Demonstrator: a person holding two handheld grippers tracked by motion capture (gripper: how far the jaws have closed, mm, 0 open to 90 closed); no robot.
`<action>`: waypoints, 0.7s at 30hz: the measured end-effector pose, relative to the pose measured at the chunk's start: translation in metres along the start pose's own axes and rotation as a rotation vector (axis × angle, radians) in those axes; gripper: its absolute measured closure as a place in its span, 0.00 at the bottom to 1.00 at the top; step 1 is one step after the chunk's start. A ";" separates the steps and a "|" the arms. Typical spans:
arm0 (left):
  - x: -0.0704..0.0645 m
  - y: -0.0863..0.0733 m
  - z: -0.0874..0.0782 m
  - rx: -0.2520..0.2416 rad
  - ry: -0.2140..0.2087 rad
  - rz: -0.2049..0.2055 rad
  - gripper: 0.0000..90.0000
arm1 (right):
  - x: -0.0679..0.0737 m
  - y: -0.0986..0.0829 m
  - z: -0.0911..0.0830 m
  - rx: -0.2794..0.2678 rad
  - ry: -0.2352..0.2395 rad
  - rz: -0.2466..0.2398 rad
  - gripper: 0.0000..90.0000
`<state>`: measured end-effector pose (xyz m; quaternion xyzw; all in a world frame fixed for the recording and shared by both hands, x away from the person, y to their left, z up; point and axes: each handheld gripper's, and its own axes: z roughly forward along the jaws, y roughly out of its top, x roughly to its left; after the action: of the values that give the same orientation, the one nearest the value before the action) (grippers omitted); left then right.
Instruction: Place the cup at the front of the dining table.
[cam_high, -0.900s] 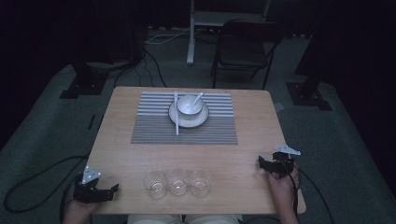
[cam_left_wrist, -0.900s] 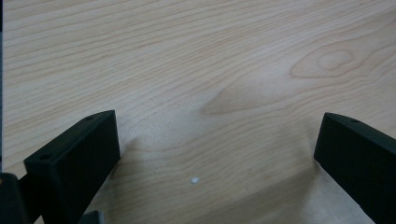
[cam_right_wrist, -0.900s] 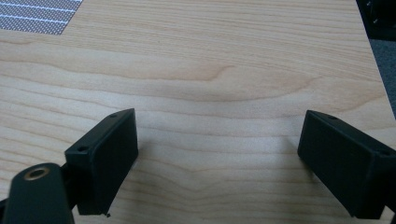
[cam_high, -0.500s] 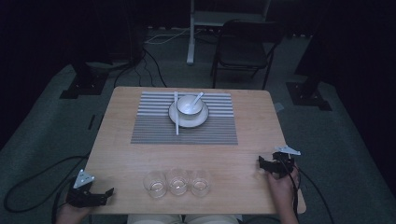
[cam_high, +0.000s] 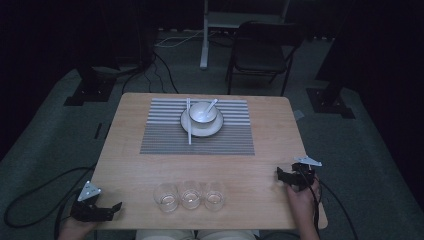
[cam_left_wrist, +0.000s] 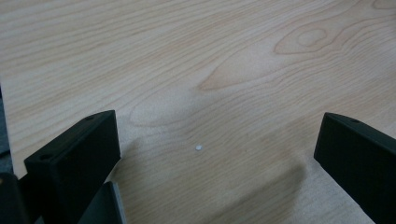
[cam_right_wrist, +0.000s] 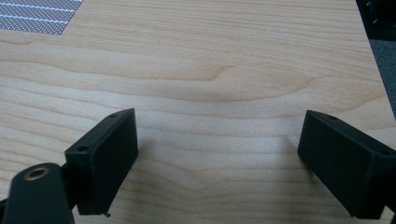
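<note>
Three clear glass cups (cam_high: 190, 196) stand in a row near the table's front edge. On a striped placemat (cam_high: 165, 140) farther back sits a white plate (cam_high: 201, 127) carrying a white bowl (cam_high: 202, 113) with a spoon (cam_high: 212, 104) in it. A white stick (cam_high: 189, 125) lies across the plate's left side. My left gripper (cam_high: 115, 207) rests at the near left corner, open, with bare wood between its jaws (cam_left_wrist: 217, 154). At the right edge my right gripper (cam_high: 280, 175) is open over bare wood (cam_right_wrist: 217, 149).
The wooden table (cam_high: 270, 145) has its right edge close to my right gripper. A dark chair (cam_high: 262, 55) and a white stand (cam_high: 204, 40) are behind the table. Cables (cam_high: 30, 200) trail on the floor at the left.
My left gripper has drifted back and left toward the near left corner of the table. The right gripper and the tableware have stayed put.
</note>
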<state>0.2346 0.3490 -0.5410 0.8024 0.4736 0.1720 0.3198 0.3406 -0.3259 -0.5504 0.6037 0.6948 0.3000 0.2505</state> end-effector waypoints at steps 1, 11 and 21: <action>-0.001 0.000 0.000 -0.001 0.007 0.001 0.00 | 0.000 0.000 0.000 0.000 0.000 0.000 0.13; -0.006 0.006 -0.003 -0.011 -0.026 0.018 0.00 | 0.000 0.000 0.000 0.000 0.000 -0.001 0.13; -0.013 0.017 -0.009 -0.031 -0.057 0.055 0.00 | 0.000 0.000 0.000 0.000 0.000 0.000 0.13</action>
<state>0.2340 0.3351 -0.5227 0.8146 0.4394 0.1650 0.3409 0.3406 -0.3258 -0.5504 0.6037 0.6948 0.3000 0.2505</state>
